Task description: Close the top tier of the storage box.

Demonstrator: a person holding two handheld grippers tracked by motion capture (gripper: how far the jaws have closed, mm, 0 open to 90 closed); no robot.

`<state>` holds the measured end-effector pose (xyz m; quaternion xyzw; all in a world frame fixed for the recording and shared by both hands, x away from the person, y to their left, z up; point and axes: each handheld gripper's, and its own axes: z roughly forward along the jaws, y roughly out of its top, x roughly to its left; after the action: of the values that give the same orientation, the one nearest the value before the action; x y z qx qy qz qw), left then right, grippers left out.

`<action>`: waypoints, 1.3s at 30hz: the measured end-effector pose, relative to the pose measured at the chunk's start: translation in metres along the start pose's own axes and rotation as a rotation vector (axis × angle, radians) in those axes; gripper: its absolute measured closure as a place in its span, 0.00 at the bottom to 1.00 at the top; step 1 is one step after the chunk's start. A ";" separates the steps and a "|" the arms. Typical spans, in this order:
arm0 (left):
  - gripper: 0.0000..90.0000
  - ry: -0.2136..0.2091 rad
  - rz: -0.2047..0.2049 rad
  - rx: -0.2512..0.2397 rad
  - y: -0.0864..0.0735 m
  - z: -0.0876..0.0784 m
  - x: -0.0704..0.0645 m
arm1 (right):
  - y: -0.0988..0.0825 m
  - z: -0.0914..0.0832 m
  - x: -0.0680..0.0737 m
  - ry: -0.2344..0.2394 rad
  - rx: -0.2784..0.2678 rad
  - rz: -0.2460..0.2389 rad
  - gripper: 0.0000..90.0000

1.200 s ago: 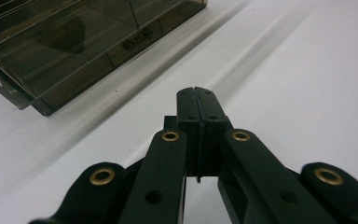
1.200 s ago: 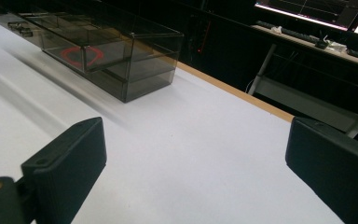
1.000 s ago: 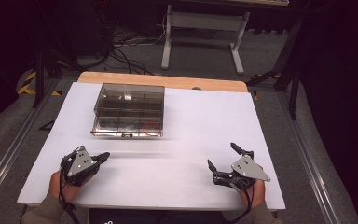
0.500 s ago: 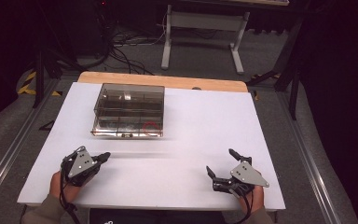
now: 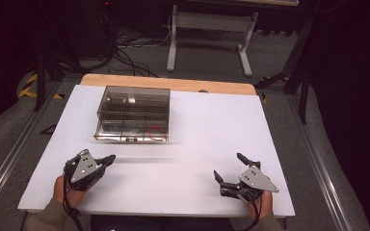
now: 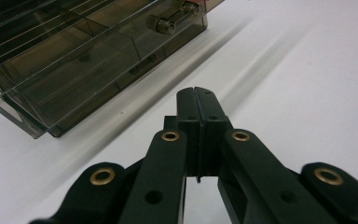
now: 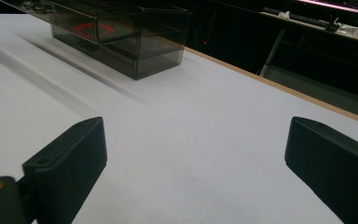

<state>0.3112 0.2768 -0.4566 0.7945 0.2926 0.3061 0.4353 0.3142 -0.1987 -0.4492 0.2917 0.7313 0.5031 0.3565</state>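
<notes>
Since the earlier frames the right gripper [image 5: 229,170] has drifted nearer the desk's front edge and a little toward the right; the left gripper [image 5: 107,158] sits about where it was, and the box has not shifted.

Left gripper: fingers [image 6: 186,109] clenched flat against each other, nothing between them, resting low over the white desk [image 5: 207,130] at its front left. Right gripper: fingers [image 7: 70,154] released and spread wide, empty, at the front right, well apart from the left one.

Smoky clear plastic box [image 5: 133,113] stands on the desk's left half, toward the back, well apart from both grippers. It has inner compartments; a red ring [image 5: 156,131] lies in the front right one. Small metal parts [image 6: 172,21] show in another compartment, too small to identify.

Wooden strip [image 5: 168,83] borders the desk's far edge.
</notes>
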 end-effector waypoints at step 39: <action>1.00 0.066 0.011 -0.068 0.029 0.012 0.013 | -0.001 0.002 0.005 0.010 -0.003 -0.023 0.07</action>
<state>0.3339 0.2673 -0.4338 0.7704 0.2918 0.3443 0.4503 0.3131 -0.1939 -0.4523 0.2801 0.7355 0.5015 0.3592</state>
